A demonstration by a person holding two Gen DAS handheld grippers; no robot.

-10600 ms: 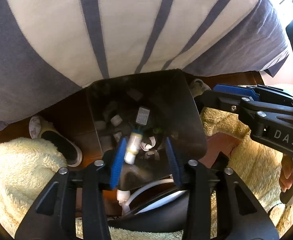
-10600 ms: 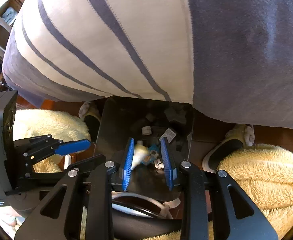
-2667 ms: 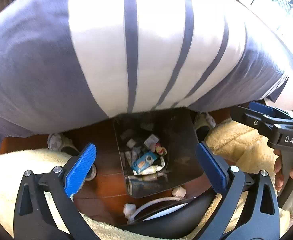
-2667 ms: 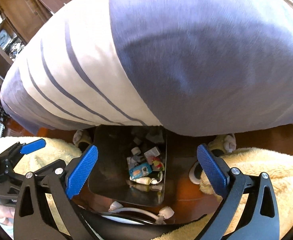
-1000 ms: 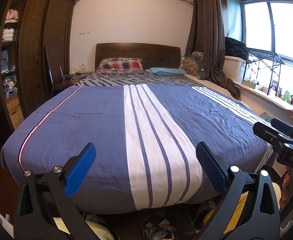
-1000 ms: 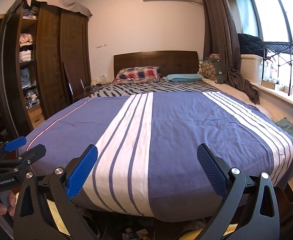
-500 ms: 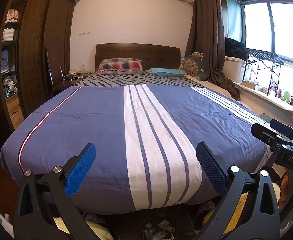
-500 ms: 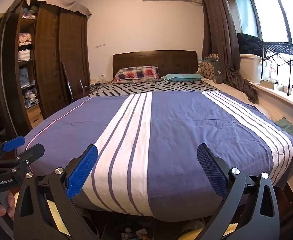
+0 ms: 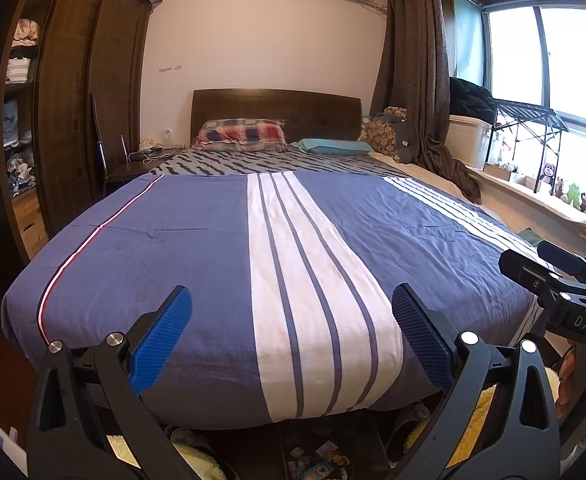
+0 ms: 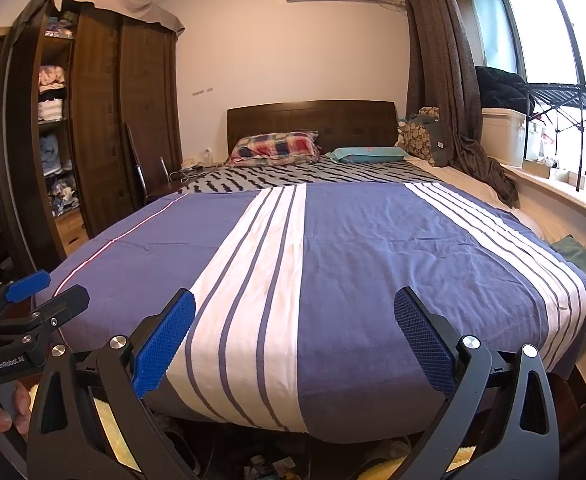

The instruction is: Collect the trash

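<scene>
Left gripper (image 9: 291, 332) and right gripper (image 10: 293, 336) both spread wide, empty, facing blue-and-white striped bed cover (image 9: 221, 248). Small mixed trash pieces (image 9: 317, 462) lay low at bed foot, barely visible. Risk: bin contents unseen; stray pieces could go unnoticed.

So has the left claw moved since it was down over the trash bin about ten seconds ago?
Yes. The left claw has lifted and tilted up: it now faces across the bed, with the trash bin only at the bottom edge. It is open and empty.
</scene>
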